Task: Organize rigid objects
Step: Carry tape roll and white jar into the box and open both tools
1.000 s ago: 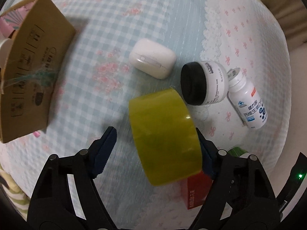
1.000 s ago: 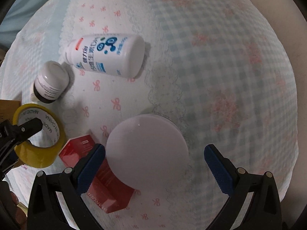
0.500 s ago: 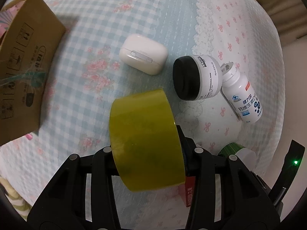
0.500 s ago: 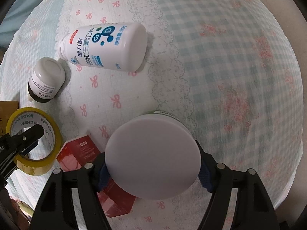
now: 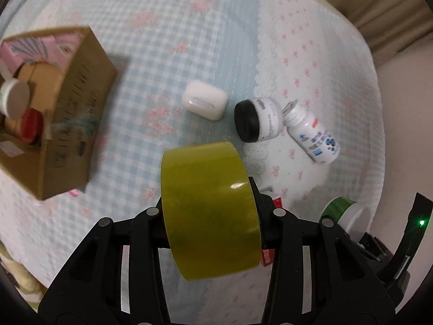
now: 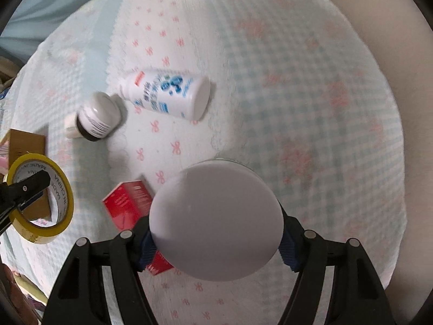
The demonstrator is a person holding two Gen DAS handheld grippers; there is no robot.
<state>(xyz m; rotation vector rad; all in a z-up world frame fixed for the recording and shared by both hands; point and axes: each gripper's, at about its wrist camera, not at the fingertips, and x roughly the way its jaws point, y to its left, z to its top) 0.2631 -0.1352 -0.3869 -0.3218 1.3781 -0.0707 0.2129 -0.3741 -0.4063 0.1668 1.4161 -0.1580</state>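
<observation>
My left gripper is shut on a yellow tape roll and holds it above the bed. The roll also shows in the right wrist view at the far left. My right gripper is shut on a round white-lidded jar, lifted off the bedspread; in the left wrist view its green side and white lid show at the lower right. An open cardboard box with several items inside stands at the left.
On the bedspread lie a white earbud case, a black-lidded white jar, a white pill bottle and a red carton. The bed's edge runs along the right, with bare floor beyond.
Both grippers closed from open, the left on the tape roll, the right on the white-lidded jar. Both then lifted; the bed objects look farther away and the box has come more into view.
</observation>
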